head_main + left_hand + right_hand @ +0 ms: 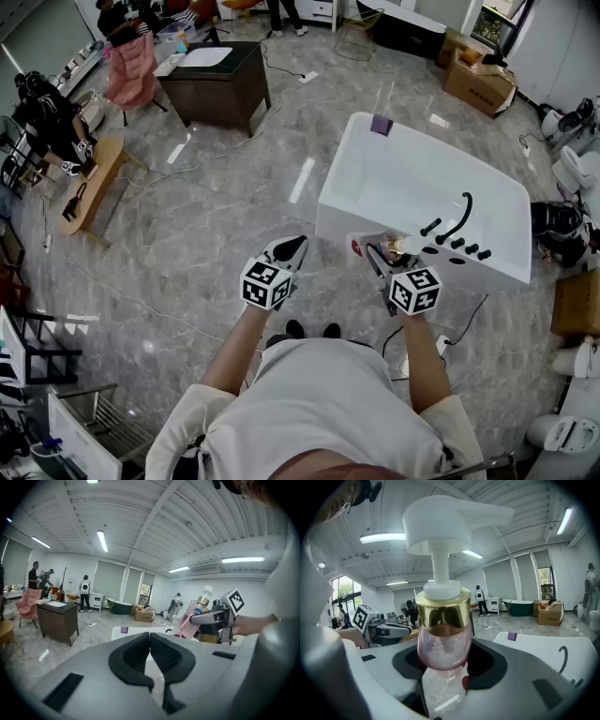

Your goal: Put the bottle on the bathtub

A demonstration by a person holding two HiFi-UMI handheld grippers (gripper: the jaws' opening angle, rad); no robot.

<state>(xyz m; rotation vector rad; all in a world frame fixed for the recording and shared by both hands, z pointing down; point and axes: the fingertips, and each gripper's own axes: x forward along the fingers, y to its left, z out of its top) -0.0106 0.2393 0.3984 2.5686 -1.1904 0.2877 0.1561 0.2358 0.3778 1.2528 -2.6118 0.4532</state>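
Right gripper is clamped on the bottle, jaws pinching the pink body just under the gold collar, and it's holding it right over the near rim of the bathtub, by the tap end. Can't tell if the bottle actually touches the rim, since the gripper covers most of it from above. In the right gripper view the bottle fills the middle, but its lower half drops out of sight between the jaws and the label is cut off. Left gripper is pinched shut with nothing in it, hanging over the floor just beside the tub. So: one bottle, two grippers, one tub, one black curved faucet with a row of black knobs near it. A small purple thing sits on the tub's far rim. Further out there's a dark cabinet, cardboard boxes and a wooden bench.
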